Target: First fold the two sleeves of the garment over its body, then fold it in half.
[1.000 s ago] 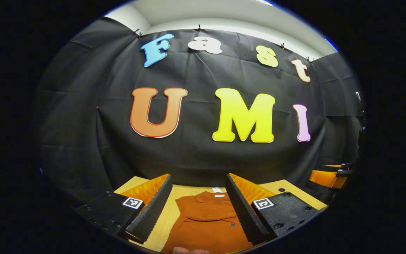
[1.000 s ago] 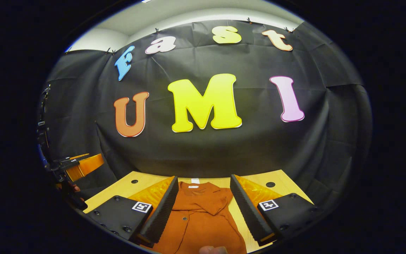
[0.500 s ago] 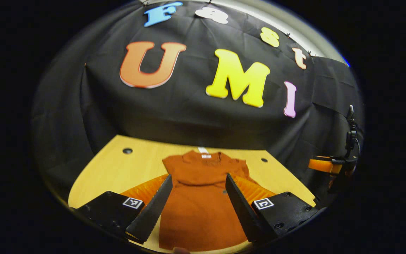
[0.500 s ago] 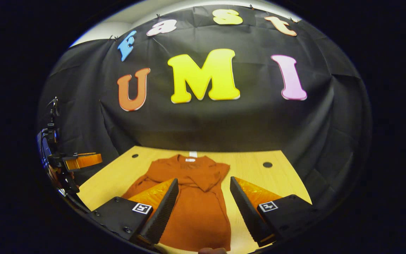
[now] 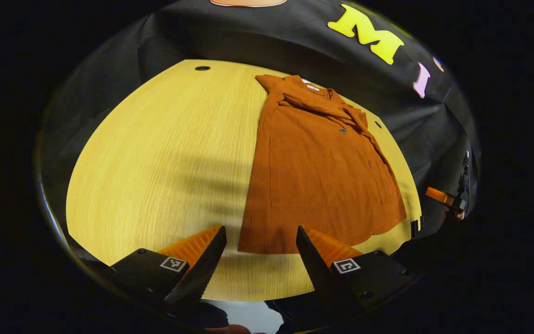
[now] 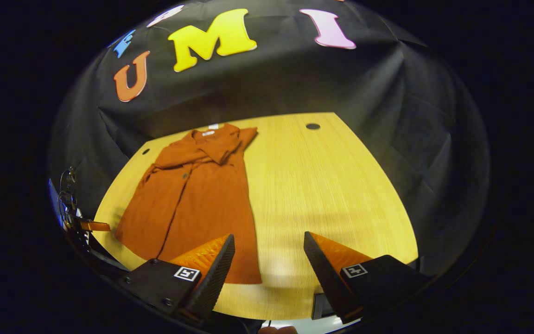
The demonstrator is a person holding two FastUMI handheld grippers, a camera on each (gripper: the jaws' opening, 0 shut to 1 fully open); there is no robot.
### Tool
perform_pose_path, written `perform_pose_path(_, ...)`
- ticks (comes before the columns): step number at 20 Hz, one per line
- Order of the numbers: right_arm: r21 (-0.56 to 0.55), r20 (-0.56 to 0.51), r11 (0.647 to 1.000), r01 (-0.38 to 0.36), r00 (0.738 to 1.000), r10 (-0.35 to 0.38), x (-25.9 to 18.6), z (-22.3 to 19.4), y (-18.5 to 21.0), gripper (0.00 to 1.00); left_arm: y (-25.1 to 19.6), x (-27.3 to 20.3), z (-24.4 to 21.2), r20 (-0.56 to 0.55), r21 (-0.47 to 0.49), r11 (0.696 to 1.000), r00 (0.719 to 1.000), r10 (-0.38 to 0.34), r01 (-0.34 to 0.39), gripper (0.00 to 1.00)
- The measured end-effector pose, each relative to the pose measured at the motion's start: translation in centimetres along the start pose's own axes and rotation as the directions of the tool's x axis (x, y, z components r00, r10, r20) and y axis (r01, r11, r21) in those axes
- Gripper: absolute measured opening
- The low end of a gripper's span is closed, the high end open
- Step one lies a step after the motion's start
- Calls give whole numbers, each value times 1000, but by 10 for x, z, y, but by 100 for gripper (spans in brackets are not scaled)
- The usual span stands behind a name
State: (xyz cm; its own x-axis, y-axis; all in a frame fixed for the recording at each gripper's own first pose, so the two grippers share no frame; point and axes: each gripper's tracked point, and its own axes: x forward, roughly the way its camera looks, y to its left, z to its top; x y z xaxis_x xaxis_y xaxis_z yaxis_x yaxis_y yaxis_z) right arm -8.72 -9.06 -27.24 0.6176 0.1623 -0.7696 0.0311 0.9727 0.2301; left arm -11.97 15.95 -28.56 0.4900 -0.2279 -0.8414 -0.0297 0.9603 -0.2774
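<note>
A rust-orange buttoned garment lies flat on the wooden table, collar toward the far wall, with both sleeves folded in over its body. In the right gripper view the garment lies left of centre. My left gripper hangs open above the garment's near hem corner, holding nothing. My right gripper is open too, above bare table just right of the hem's other corner. The other gripper shows far off at the right edge of the left gripper view, and in the right gripper view at the left edge.
The table's near edge runs just behind both grippers' fingertips. Cable holes sit near the far corners. Black cloth wall closes the far side. Broad bare wood lies either side of the garment.
Both views have tilted down steeply from the wall to the table. The whole garment and its hem have come into view, and both grippers now sit near the hem. Both stay open.
</note>
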Motion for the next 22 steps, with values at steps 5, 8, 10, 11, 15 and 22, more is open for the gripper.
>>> perform_pose_path(5,16,-103,1000,6,995,-5,28,-41,17,95,-7,14,-5,-19,-52,998,999,-29,28,99)
perform_pose_path(8,-27,-142,1000,8,990,-12,45,-54,25,95,-5,17,-3,-22,-72,997,1000,-17,16,98)
perform_pose_path(10,-33,-159,999,28,987,-33,51,-60,23,95,-6,18,-2,-19,-81,997,1000,-19,18,97)
perform_pose_path(11,-38,-166,998,41,985,-47,53,-63,21,95,-7,17,-4,-21,-80,997,1000,-21,19,97)
perform_pose_path(15,-113,-185,991,66,979,-87,55,-65,24,90,-10,19,-8,-47,-74,997,999,-15,11,86)
perform_pose_path(22,-214,-213,977,15,975,-61,61,-69,59,48,-34,31,-23,-105,-34,999,994,-15,12,34)
